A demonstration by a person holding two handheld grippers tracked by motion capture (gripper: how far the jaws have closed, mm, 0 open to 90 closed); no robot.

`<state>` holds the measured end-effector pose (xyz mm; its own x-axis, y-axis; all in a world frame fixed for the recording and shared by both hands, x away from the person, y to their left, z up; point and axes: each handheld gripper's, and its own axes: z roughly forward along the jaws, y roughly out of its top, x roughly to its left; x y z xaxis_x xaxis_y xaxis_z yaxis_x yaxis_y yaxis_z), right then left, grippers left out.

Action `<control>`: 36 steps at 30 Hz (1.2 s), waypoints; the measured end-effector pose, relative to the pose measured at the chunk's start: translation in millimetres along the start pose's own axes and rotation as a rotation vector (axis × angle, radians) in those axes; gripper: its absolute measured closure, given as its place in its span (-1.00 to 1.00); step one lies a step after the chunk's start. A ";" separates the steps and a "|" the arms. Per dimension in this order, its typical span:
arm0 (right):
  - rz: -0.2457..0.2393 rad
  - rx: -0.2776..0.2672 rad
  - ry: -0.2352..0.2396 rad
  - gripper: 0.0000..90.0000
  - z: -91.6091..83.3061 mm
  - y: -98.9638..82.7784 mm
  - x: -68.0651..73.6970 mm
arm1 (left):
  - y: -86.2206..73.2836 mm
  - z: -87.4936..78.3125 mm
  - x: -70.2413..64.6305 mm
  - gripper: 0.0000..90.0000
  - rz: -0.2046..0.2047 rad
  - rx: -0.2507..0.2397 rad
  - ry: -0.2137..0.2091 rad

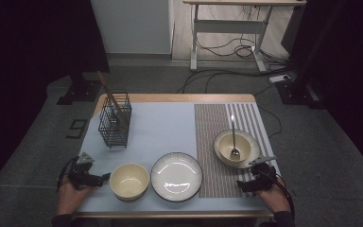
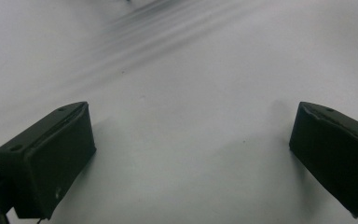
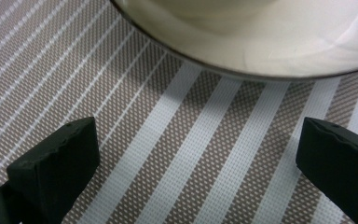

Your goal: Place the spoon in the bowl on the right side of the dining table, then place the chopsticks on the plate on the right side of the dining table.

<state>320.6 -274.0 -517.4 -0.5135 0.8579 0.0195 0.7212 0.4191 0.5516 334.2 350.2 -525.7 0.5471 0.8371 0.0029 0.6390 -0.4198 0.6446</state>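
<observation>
Two bowls, one plate (image 1: 176, 176), one spoon (image 1: 234, 138), one wire basket (image 1: 115, 121). Left gripper (image 1: 105, 177) spread wide, empty, over bare mat, just beside the empty bowl (image 1: 129, 180). Right gripper (image 1: 240, 185) spread wide, empty, on striped placemat (image 3: 177, 154) just before the spoon bowl (image 1: 236, 147). Near table edge (image 1: 170, 214) close behind both.

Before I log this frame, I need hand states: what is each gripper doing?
Left gripper: open, holding nothing, over the pale mat.
Right gripper: open, holding nothing, over the striped placemat beside the bowl.
</observation>
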 end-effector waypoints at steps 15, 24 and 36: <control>-0.020 0.013 -0.023 -1.00 2.1 -1.8 3.4 | 0.0 0.1 0.0 -1.00 0.000 0.000 0.000; -0.018 0.020 -0.026 -1.00 1.8 -0.4 4.9 | 0.0 0.1 0.1 -1.00 -0.002 -0.001 -0.001; -0.006 -0.050 0.007 -0.91 -15.1 4.0 10.8 | 0.0 0.0 0.1 -1.00 -0.001 0.000 -0.001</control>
<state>310.9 -267.6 -502.4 -0.5213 0.8531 0.0213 0.6937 0.4090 0.5929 334.3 350.3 -525.7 0.5472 0.8370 0.0018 0.6394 -0.4194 0.6444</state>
